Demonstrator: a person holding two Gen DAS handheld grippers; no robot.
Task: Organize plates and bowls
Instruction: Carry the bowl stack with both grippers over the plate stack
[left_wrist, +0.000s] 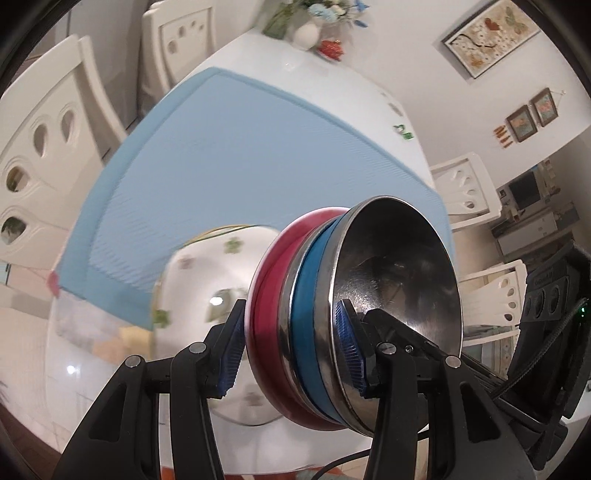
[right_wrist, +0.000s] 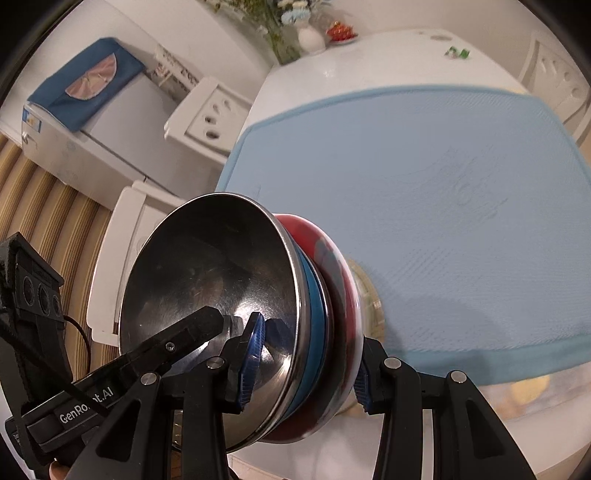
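Black jaws of the left gripper (left_wrist: 291, 354) and right gripper (right_wrist: 306, 360) are clamped, partly closed, on opposite rims of a stack of bowls (left_wrist: 354, 314), held on edge above the bench (left_wrist: 258, 74), its blue mat (left_wrist: 240, 155) lying ahead.

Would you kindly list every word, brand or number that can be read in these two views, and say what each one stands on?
"GenRobot.AI": white letters on the black body of the other gripper, seen in the right wrist view; a finger partly covers the middle letters.
Dark raised lettering on the black camera housing in the left wrist view: too blurred to read.
Sticker on the white appliance: too small to read.
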